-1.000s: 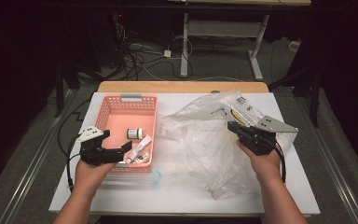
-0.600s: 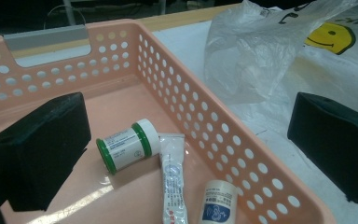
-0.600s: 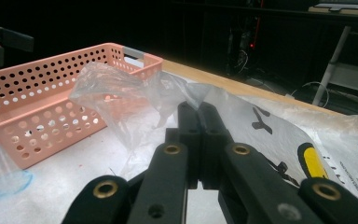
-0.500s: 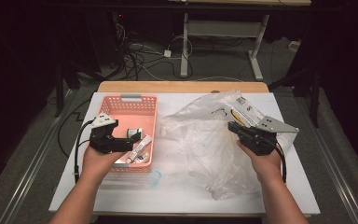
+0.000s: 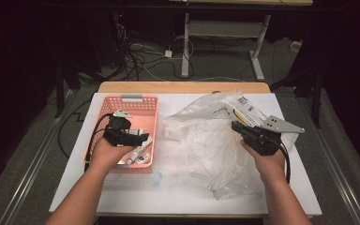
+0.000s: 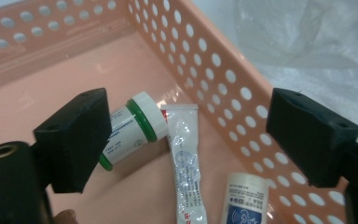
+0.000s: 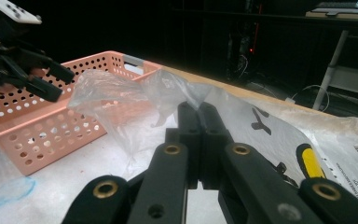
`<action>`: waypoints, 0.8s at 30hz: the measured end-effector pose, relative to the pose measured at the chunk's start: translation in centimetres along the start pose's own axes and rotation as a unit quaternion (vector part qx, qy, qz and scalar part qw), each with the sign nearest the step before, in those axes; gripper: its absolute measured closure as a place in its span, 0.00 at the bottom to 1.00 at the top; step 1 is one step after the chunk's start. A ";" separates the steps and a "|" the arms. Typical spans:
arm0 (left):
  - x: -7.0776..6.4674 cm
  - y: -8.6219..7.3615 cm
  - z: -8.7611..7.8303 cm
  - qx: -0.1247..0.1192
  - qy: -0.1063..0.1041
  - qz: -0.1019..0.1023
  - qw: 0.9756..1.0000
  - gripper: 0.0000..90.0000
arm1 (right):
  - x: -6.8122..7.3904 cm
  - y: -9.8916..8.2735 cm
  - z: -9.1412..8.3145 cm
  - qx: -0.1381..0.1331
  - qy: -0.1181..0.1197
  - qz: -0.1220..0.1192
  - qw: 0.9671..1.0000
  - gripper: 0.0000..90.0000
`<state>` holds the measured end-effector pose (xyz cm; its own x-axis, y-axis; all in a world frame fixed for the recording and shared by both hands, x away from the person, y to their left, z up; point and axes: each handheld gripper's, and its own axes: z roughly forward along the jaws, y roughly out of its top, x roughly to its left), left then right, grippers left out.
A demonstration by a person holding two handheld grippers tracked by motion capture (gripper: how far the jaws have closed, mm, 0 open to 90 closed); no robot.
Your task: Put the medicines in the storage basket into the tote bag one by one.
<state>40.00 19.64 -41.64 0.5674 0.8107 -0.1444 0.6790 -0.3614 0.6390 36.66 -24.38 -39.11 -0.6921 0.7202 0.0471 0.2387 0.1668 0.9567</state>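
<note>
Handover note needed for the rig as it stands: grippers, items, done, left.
Left gripper: over the pink basket, jaws have just been closing, pads not yet on anything; the green-capped bottle and white tube lie between them.
Right gripper: shut on the clear plastic bag, holding its edge up.
In basket: bottle, tube and a white-and-blue tube.
Done: bag held up.
Left: likely grip an item and move it to the bag.
</note>
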 end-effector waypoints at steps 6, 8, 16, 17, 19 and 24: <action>0.2 0.4 0.9 0.055 -0.015 0.009 0.998 0.29 | -0.1 0.1 -0.1 -0.002 0.000 0.000 1.000 1.00; 0.3 0.5 1.2 0.073 -0.019 0.010 0.997 0.37 | -0.1 0.1 -0.2 -0.004 0.001 0.001 1.000 1.00; 0.4 0.8 2.3 0.133 -0.021 0.015 0.991 0.44 | -0.3 0.3 -0.6 -0.009 -0.004 0.002 1.000 1.00; 0.4 0.8 2.5 0.140 -0.020 0.014 0.990 0.45 | -0.3 0.3 -0.6 -0.010 -0.003 0.003 1.000 1.00; 0.4 0.9 3.0 0.162 -0.021 0.014 0.987 0.46 | -0.3 0.3 -0.6 -0.009 -0.003 0.005 1.000 1.00; 0.2 1.1 3.7 0.198 -0.013 0.020 0.980 0.51 | -0.3 0.3 -0.5 -0.009 -0.002 0.002 1.000 1.00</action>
<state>42.58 17.68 -43.82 0.6058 0.7820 -0.1465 0.7800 -0.5476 0.3029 36.59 -24.92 -38.72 -0.6881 0.7239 0.0492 0.2292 0.1525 0.9613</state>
